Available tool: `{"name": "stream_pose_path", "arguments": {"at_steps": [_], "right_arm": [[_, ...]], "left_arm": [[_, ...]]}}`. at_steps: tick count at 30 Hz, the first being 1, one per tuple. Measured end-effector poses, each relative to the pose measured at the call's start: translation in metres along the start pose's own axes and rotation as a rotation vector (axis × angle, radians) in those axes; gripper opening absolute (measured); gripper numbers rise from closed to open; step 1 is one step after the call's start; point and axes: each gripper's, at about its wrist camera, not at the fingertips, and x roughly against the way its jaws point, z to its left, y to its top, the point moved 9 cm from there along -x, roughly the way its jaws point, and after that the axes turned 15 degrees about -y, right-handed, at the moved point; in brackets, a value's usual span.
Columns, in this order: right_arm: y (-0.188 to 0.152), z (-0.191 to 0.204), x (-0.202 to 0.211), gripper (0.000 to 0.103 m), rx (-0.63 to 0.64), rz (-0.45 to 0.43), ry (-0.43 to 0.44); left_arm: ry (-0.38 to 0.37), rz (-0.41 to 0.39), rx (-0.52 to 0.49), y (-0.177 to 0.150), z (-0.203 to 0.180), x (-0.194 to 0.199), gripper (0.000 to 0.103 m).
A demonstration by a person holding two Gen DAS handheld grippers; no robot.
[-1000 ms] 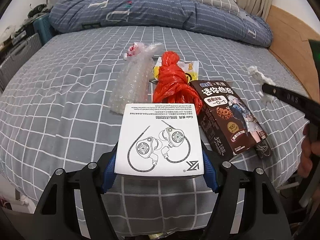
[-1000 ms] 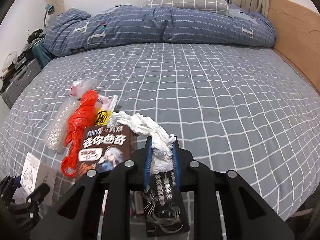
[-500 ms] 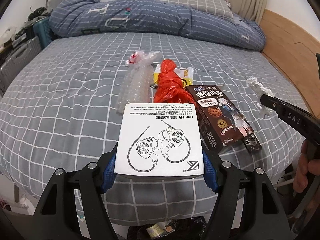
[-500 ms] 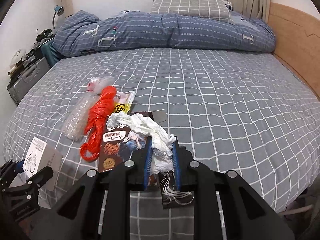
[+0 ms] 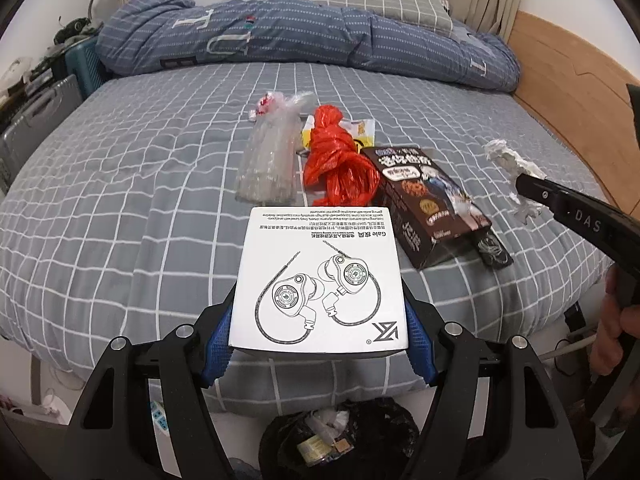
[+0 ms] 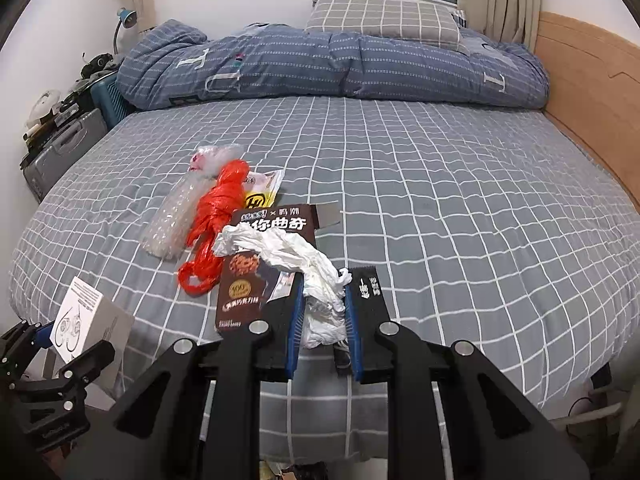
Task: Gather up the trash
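Observation:
My left gripper (image 5: pixel 318 342) is shut on a white earphone box (image 5: pixel 320 280), held off the bed's near edge; the same box (image 6: pixel 86 320) shows at the lower left of the right wrist view. My right gripper (image 6: pixel 324 320) is shut on a crumpled white tissue (image 6: pixel 296 258), also seen as a tissue (image 5: pixel 510 162) at the right of the left wrist view. On the grey checked bed (image 5: pixel 120 200) lie a clear bubble-wrap bag (image 5: pixel 272 160), a red plastic bag (image 5: pixel 340 164), a yellow wrapper (image 5: pixel 362 130) and a brown cookie box (image 5: pixel 428 204).
A black trash bag (image 5: pixel 340 440) with scraps inside sits on the floor below the bed's edge, under my left gripper. A rolled blue quilt (image 6: pixel 320 68) and a pillow (image 6: pixel 384 20) fill the far end. A wooden headboard (image 6: pixel 588 88) runs along the right, suitcases (image 6: pixel 60 148) at the left.
Both grippers have drawn back from the bed with their loads. The bed's near edge and the black trash bag on the floor have come into view under the left gripper.

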Motion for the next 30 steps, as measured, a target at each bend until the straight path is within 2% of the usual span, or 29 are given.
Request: {"name": "stream_pose_path", "arguments": {"at_steps": [13, 30], "right_arm": [[-0.033, 0.012, 0.023, 0.018, 0.016, 0.019, 0.025], [-0.091, 0.023, 0.056, 0.018, 0.042, 0.060, 0.055]], "left_arm": [[-0.002, -0.003, 0.014, -0.013, -0.004, 0.010, 0.069], [0.030, 0.013, 0.042, -0.054, 0.005, 0.032, 0.069]]}}
